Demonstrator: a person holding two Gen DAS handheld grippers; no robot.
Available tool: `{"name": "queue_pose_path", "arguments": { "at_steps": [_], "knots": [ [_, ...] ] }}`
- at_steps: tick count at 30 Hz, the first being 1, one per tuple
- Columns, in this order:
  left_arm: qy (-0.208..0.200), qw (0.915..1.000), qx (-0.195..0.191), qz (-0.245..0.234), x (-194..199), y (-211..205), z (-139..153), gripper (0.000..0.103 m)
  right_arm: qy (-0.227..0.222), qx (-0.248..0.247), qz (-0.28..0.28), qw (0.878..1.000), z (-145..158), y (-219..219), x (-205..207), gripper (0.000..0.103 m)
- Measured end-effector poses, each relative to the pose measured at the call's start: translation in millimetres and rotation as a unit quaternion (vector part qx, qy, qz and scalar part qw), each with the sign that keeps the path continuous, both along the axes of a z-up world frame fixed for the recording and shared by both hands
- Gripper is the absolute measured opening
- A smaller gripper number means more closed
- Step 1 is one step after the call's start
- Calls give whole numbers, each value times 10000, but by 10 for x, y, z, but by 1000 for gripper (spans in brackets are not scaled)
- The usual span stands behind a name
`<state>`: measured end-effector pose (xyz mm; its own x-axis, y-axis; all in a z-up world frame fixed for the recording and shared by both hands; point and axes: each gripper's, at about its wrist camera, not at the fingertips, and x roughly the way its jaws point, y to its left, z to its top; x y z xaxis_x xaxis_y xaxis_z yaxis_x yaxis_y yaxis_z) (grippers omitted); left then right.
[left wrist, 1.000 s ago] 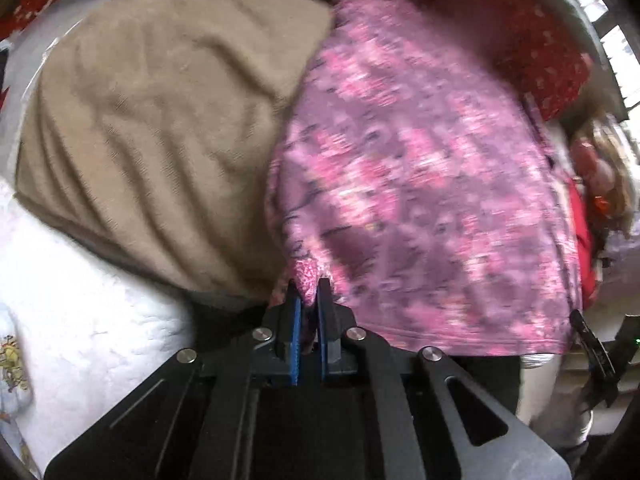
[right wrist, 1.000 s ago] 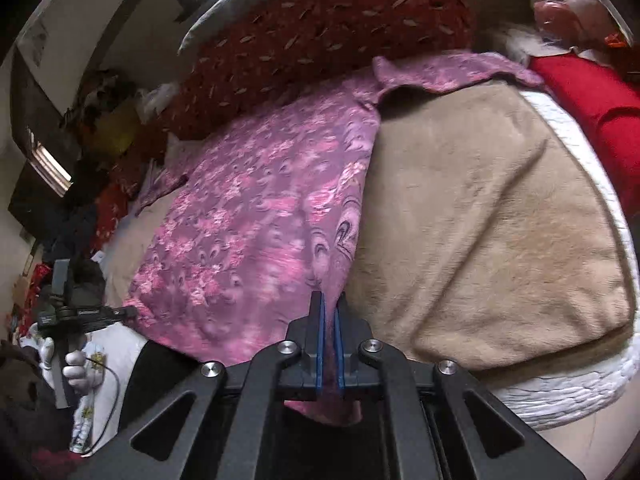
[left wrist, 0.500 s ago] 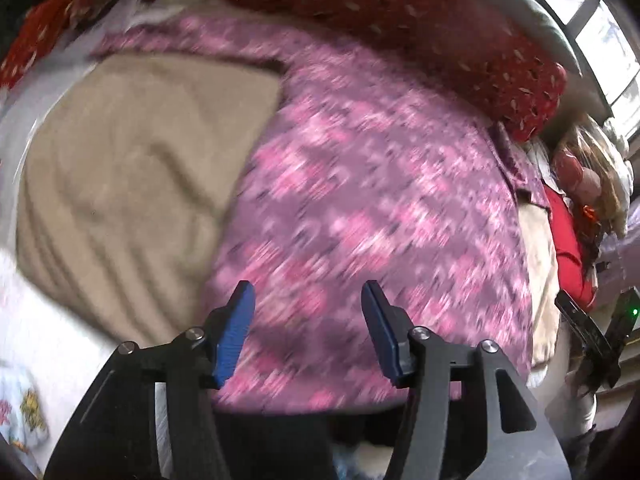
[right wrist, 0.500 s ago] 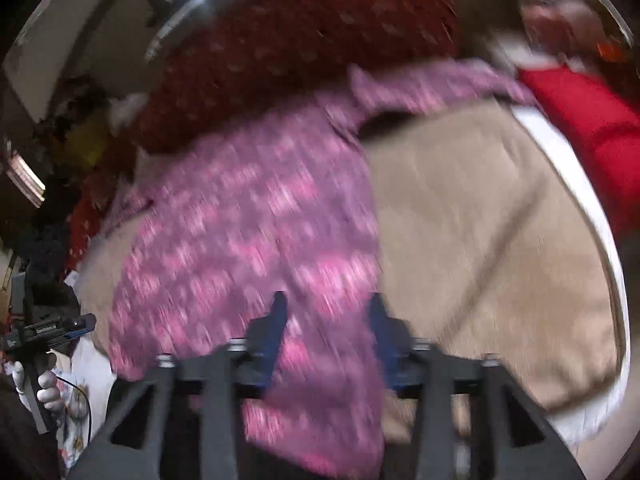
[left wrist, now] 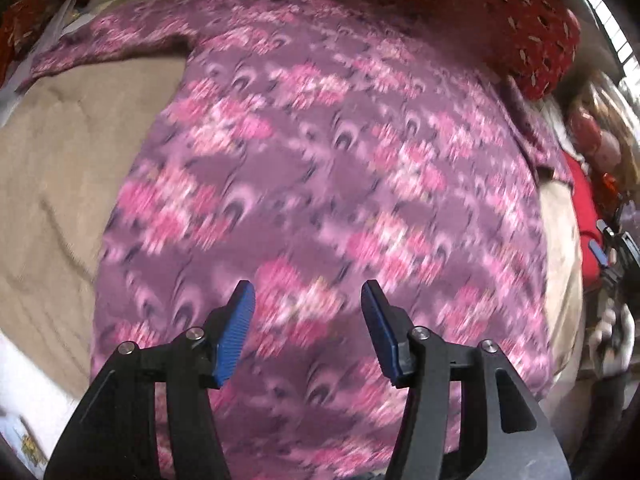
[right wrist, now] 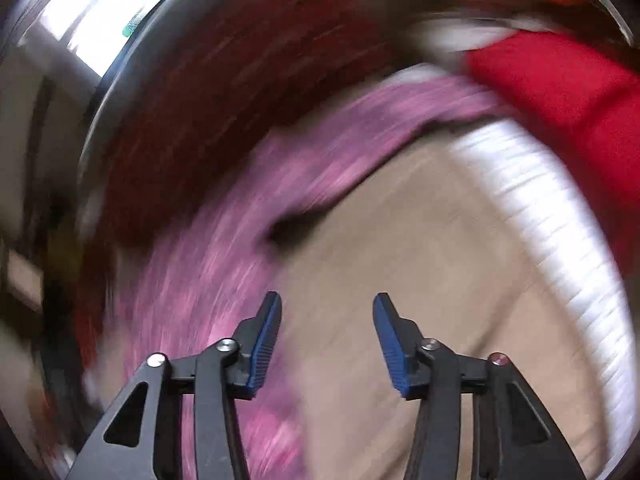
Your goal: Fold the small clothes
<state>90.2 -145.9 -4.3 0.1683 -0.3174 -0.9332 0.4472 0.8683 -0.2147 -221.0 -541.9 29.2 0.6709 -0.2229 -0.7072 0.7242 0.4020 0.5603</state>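
Since both tongs are released, left gripper point(left wrist: 308, 328) over the pink floral garment point(left wrist: 320, 184) and right gripper point(right wrist: 326, 340) over the tan blanket point(right wrist: 420, 248), the garment lies flat mid-blanket; likely thin, limp cloth (slippery perhaps), best pinched at hem corners.

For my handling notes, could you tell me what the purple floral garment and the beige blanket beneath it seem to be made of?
The purple floral garment looks like thin, matte printed woven cloth: it lies flat with a sharp edge. The beige blanket looks like soft, napped fleece or plush, showing broad soft creases; blur leaves both uncertain.
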Motion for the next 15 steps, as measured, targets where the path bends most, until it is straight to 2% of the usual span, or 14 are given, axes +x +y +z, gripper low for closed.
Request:
{"name": "queue_pose_path", "arguments": {
  "at_steps": [2,3,6,10,12,13,14,15],
  "knots": [
    [3,9999,-107,-19,111,-148,19,54,-232,382,-790,9959,-115,-533,-205,53],
    [5,9999,-148,-34,154,-218,8,54,-426,652,-1230,9893,-219,-821,-308,55],
    [45,9995,-291,-75,332,-553,-28,54,-849,1145,-1856,9722,-527,-1272,-329,62],
    [18,9988,-464,-136,544,-908,-28,54,-1116,1534,-2140,9582,-846,-1650,-57,64],
    [34,9982,-566,-170,664,-1096,-36,54,-1072,1226,-2272,9601,-836,-1746,94,72],
    [42,9980,-612,-178,711,-1164,-39,54,-1095,1250,-2215,9609,-878,-1831,143,72],
    [53,9975,-679,-182,771,-1248,-37,54,-959,1248,-2171,9634,-897,-1881,230,72],
    [45,9972,-721,-181,813,-1290,-34,54,-717,1152,-2128,9676,-900,-1921,272,68]
  ]
}}
